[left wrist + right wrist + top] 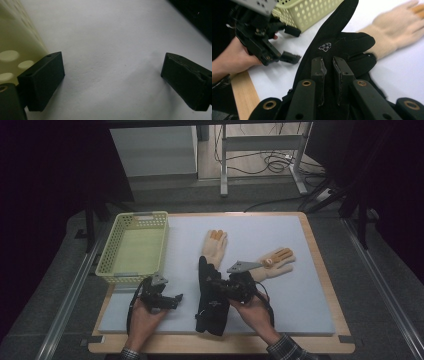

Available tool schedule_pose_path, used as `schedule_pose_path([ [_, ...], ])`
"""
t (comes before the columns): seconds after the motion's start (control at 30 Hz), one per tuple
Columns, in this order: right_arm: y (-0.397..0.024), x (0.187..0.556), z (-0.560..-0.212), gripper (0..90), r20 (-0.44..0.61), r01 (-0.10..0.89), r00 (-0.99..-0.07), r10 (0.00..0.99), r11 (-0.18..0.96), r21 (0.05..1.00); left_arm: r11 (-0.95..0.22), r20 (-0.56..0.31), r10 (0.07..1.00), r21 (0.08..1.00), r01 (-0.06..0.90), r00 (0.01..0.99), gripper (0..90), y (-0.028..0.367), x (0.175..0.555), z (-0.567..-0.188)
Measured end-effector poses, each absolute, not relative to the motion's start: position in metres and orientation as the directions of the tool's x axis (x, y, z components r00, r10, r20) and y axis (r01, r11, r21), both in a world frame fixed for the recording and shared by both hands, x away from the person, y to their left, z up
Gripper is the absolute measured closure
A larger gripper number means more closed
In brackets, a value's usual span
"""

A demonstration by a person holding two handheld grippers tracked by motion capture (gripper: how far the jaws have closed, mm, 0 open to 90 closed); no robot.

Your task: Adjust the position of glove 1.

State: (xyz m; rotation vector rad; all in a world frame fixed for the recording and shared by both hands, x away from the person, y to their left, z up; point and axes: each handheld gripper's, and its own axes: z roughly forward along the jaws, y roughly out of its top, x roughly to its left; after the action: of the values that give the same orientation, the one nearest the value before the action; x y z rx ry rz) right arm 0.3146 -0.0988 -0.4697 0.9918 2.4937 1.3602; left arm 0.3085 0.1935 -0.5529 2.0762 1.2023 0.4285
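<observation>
Currently the right gripper [328,71] is seen with its jaws nearly together, pinched on a fold of the black glove [337,45], which lies on the white mat [280,285] right of the yellow basket [132,247]. The left gripper [112,80] is held just below the basket, jaws apart over bare mat. Two beige gloves [215,247] [274,262] are noted beyond the black glove, farther right of the basket.

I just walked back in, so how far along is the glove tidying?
Nothing looks stowed yet: the yellow basket is empty. In hand, the right gripper is pinched on the black glove on the white mat. The left gripper waits open beside the basket. Two beige gloves are left.
</observation>
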Motion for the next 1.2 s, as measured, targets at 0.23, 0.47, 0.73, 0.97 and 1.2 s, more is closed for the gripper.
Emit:
schedule_pose_path([
  [0.23,-0.096,0.307,-0.499,47.5,0.128,0.484,-0.770,0.625,0.441,0.756,-0.338,-0.052,0.853,0.703,0.626,0.520,5.0,0.194,0.309,-0.553],
  [0.47,-0.114,0.301,-0.484,59.7,0.107,0.445,-0.803,0.586,0.470,0.763,-0.338,-0.053,0.853,0.703,0.626,0.519,5.0,0.194,0.309,-0.553],
  [0.73,-0.120,0.282,-0.496,69.3,0.156,0.446,-0.853,0.499,0.540,0.713,-0.339,-0.052,0.853,0.702,0.626,0.520,5.0,0.194,0.308,-0.553],
  [0.97,-0.108,0.277,-0.509,73.0,0.205,0.461,-0.862,0.463,0.551,0.695,-0.339,-0.053,0.853,0.702,0.627,0.520,5.0,0.194,0.309,-0.553],
  [1.2,-0.095,0.281,-0.501,66.1,0.191,0.424,-0.883,0.429,0.551,0.719,-0.338,-0.053,0.853,0.702,0.626,0.520,5.0,0.194,0.309,-0.553],
])
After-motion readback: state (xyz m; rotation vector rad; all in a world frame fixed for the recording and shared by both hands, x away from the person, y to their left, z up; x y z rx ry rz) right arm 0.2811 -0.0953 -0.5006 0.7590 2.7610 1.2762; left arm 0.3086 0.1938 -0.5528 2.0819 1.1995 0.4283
